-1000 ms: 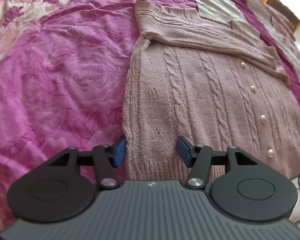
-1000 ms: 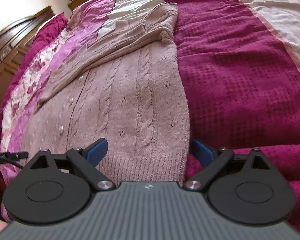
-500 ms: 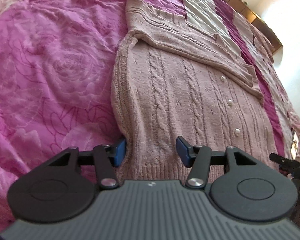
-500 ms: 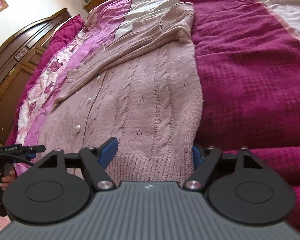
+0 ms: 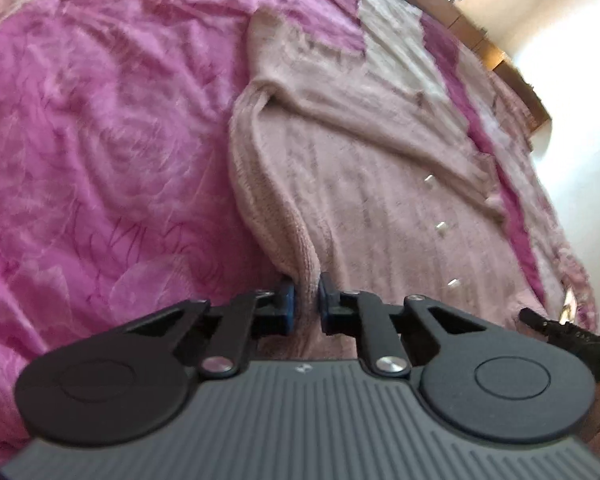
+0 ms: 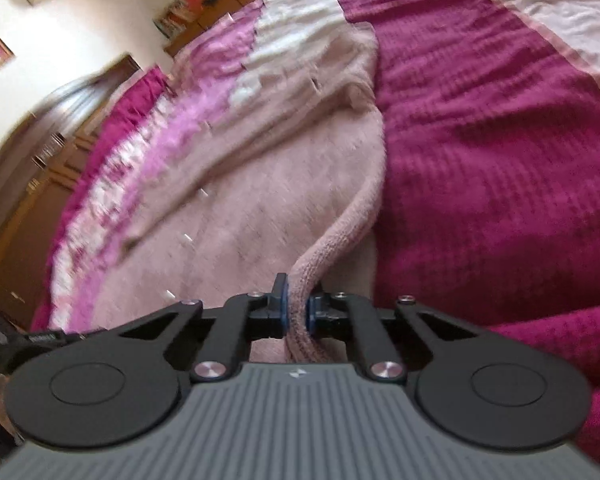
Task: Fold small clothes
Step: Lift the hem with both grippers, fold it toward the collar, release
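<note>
A dusty-pink cable-knit cardigan (image 5: 380,184) with pearl buttons lies spread on the bed, its sleeves folded across the chest. My left gripper (image 5: 305,300) is shut on the hem's left corner, which rises in a ridge from the bed. My right gripper (image 6: 297,309) is shut on the hem's right corner of the cardigan (image 6: 260,200), also pulled up in a ridge. Both views are blurred by motion.
The bed has a pink floral cover (image 5: 100,140) to the left and a dark magenta blanket (image 6: 500,160) to the right. A wooden headboard (image 5: 480,36) and a dark wooden cabinet (image 6: 28,184) stand beyond the bed. The other gripper's tip (image 5: 556,328) shows at the right edge.
Both grippers have closed from open onto the cardigan's hem corners and lifted them; the fabric now bunches into ridges between the jaws.
</note>
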A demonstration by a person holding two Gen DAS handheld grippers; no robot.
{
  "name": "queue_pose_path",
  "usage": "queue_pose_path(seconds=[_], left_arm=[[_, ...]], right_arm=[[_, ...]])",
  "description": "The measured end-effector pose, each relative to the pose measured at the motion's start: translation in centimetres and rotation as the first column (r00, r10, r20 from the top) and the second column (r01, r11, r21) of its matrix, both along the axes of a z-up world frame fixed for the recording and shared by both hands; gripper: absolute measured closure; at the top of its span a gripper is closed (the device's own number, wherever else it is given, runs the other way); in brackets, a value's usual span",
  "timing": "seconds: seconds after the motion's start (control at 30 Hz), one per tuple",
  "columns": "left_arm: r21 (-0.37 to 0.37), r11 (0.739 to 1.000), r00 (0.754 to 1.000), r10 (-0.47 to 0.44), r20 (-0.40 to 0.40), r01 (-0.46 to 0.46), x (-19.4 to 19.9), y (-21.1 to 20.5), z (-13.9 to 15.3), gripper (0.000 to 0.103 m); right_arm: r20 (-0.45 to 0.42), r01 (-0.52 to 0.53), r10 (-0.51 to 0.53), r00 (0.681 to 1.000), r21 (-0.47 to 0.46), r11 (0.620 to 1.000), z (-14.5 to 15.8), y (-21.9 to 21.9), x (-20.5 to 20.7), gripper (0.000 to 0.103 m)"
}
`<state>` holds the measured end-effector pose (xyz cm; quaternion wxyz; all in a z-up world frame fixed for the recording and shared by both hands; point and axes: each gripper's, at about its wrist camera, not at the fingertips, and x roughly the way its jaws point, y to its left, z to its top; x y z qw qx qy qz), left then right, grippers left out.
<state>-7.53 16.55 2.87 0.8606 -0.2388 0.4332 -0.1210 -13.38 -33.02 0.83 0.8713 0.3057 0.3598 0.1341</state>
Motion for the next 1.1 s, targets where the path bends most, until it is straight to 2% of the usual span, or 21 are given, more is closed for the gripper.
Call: queue_pose_path(seconds=[0.07,0.23,0.43,0.57,0.73,0.83,0.97,1.1], left_arm=[[-0.026,1.0,0.999,0.016,0.041,-0.015,0.0,0.2,1.0,0.089],[-0.028,0.998,0.987,0.06,0.15,-0.056,0.7,0.3,4.1,0.09],[0.014,0.991,0.962,0.126,0.244,-0.134,2.5,-0.1,6.3,0.09],[0.024,0.982,0.951,0.176,0.253,-0.188,4.4,-0.1,6.4,0.09],[0.056,0.97,0.948,0.217,0.233,-0.236,6.7,-0.5,6.1,0.09],[0.1,0.966,0.953,0.213,0.217,-0.239,8.2,-1.3,5.1,0.09],[0.19,0.952,0.958,0.202,0.205,-0.241,10.1,-2.1,3.2,0.09],[0.227,0.944,0.964,0.201,0.177,-0.238,11.2,-2.1,1.3,0.09]], right_arm=[[0.03,0.014,-0.014,0.999,0.006,1.0,0.6,0.0,0.2,0.094],[0.102,0.043,-0.044,0.994,0.01,0.999,2.2,0.0,1.5,0.094],[0.193,0.114,-0.12,0.974,0.04,0.993,4.1,-0.3,3.4,0.095],[0.213,0.187,-0.196,0.957,0.06,0.981,4.4,-0.9,5.3,0.095],[0.188,0.28,-0.292,0.938,0.087,0.956,3.2,-1.3,8.1,0.095],[0.16,0.307,-0.312,0.937,0.058,0.95,2.1,-0.8,10.0,0.095],[0.138,0.322,-0.314,0.939,-0.039,0.946,0.4,0.2,12.0,0.094],[0.097,0.335,-0.327,0.94,-0.086,0.938,-1.1,0.5,12.9,0.094]])
